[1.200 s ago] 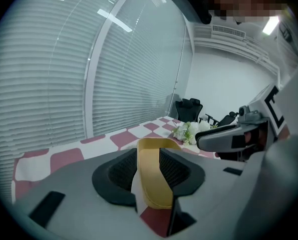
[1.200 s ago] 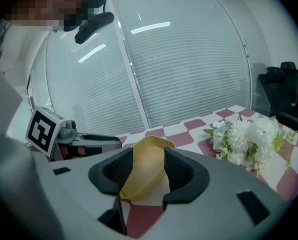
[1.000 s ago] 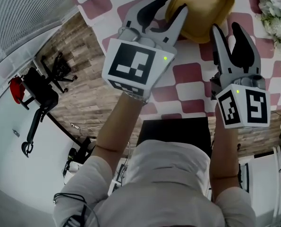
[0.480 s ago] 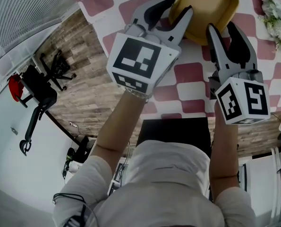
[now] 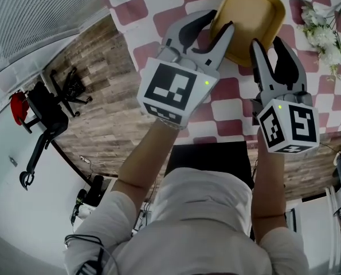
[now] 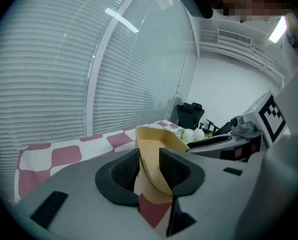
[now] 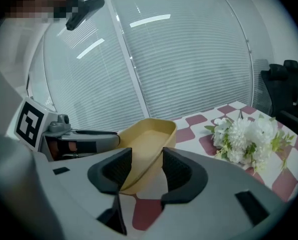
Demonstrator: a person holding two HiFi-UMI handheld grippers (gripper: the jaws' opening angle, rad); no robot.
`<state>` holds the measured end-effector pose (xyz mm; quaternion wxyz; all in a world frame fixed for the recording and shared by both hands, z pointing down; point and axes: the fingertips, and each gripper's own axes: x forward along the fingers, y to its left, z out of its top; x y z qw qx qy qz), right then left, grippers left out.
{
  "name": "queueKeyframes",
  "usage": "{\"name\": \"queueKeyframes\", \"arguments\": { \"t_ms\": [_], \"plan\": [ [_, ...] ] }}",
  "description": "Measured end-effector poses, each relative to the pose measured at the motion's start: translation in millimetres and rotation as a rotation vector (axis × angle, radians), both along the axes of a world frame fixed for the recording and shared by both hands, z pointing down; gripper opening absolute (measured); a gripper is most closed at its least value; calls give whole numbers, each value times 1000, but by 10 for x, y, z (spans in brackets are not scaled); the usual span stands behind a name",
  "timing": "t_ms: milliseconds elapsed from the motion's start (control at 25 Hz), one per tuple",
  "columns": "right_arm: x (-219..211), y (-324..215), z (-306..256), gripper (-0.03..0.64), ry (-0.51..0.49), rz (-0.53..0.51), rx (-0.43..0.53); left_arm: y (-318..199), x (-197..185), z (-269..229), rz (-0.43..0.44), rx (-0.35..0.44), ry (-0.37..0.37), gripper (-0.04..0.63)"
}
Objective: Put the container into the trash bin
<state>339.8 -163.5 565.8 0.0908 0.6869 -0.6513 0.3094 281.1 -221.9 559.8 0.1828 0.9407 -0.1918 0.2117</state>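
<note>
- Container (image 5: 253, 10): shallow yellow tray with rounded corners. It lies at the near part of the checked tablecloth (image 5: 226, 106), between the tips of the two grippers. The left gripper view shows its side wall standing steeply between that gripper's jaws.
- Left gripper (image 5: 219, 20): reached forward and angled to the right, with its marker cube (image 5: 173, 90) facing up. Its two dark pads are drawn close, one on each side of the container's left wall, and they pinch it at the rim.
- Left forearm (image 5: 138, 159): bare, stretched diagonally from the shoulder up towards the table edge.
- Right gripper (image 5: 269, 43): held nearly straight ahead, just beside the left one, with its marker cube (image 5: 287, 125) tilted towards the camera. Its jaws are spread. The container's near corner shows in the gap between them, and the pads are not closed on it.
- Right forearm (image 5: 267, 188): bare, running almost vertically in the head view.
- White flowers (image 5: 322, 32): a bunch lying on the tablecloth to the right of the container, apart from it.
- Office chair (image 5: 70, 85): black, standing on the wooden floor (image 5: 110, 113) to the left of the table.
- Window blinds (image 6: 63, 74): pale slats behind the table, visible in both gripper views.
</note>
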Motion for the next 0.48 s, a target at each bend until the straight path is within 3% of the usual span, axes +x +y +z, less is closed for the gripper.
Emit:
{"name": "queueKeyframes", "arguments": {
  "t_ms": [480],
  "plan": [
    [31,195,-810,201,72,-33,77,240,16,-996,-77,79,122,132]
  ]
}}
